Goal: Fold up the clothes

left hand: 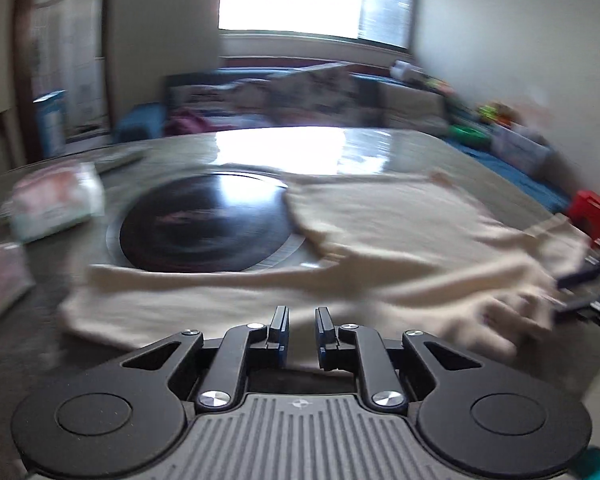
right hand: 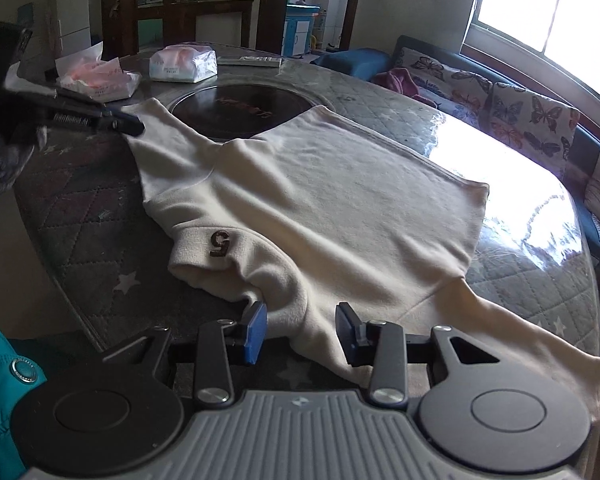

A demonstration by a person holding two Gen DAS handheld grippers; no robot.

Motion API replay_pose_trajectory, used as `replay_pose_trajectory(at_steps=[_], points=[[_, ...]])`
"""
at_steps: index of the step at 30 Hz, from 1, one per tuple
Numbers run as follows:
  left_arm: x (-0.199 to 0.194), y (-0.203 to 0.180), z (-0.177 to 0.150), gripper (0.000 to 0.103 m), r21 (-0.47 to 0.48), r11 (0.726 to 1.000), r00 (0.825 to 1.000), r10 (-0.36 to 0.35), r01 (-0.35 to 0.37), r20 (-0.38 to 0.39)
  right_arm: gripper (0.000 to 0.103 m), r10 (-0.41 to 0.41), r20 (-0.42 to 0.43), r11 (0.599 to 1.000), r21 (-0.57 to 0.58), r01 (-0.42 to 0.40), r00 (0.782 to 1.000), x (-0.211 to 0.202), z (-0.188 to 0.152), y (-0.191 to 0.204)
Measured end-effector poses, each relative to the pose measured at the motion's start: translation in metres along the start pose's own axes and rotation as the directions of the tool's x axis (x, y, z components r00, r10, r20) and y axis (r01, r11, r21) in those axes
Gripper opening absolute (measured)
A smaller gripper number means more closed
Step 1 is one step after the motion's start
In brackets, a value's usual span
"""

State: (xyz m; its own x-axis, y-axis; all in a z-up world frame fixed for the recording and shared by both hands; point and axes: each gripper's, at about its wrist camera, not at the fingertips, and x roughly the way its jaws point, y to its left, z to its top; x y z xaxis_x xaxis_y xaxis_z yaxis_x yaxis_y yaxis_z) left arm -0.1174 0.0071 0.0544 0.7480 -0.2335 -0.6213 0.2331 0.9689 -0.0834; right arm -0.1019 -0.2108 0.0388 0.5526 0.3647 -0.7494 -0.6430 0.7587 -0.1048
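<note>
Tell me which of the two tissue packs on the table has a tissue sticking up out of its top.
The left tissue pack, nearest the left gripper: white tissue pokes up from it. The other pack, beside the remote, is closed.

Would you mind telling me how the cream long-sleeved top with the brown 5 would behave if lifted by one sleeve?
The cream long-sleeved top looks soft and creased, so it would probably hang limp. Its sleeve already drapes over the round quilted table's edge, so it may slide.

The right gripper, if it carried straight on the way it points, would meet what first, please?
Most likely the cream long-sleeved sweater: the open right gripper already has fabric between its blue pads, near the collar with the brown "5" patch. Depth is uncertain.
</note>
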Motion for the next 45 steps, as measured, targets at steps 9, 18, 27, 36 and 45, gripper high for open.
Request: replay_pose_trajectory(at_steps=[9,18,27,36,45], points=[[0.01,-0.06,-0.007,0.03,0.083,0.968,0.969,-0.229,0.237,-0.095,0.03,0.092,-0.013,0.994,0.066,-0.091,0.996,-0.006,-0.012,0.004],[0.022,-0.069,-0.007,0.039,0.006,0.969,0.956,-0.244,0.248,-0.162,0.018,0.126,-0.004,0.979,0.163,-0.124,0.992,0.012,-0.014,0.0],[0.033,-0.075,-0.007,0.037,-0.057,0.97,0.948,-0.242,0.236,-0.205,0.009,0.128,0.012,0.962,0.24,-0.127,0.992,0.014,-0.016,-0.006],[0.032,-0.071,0.0,0.007,-0.093,0.962,0.947,-0.269,0.256,-0.176,0.003,0.095,0.063,0.959,0.26,-0.109,0.993,0.011,-0.014,-0.009],[0.022,-0.059,-0.005,0.006,-0.064,0.94,0.914,-0.34,0.334,-0.221,0.003,0.139,0.059,0.973,0.177,-0.147,0.989,-0.013,-0.016,-0.007]])
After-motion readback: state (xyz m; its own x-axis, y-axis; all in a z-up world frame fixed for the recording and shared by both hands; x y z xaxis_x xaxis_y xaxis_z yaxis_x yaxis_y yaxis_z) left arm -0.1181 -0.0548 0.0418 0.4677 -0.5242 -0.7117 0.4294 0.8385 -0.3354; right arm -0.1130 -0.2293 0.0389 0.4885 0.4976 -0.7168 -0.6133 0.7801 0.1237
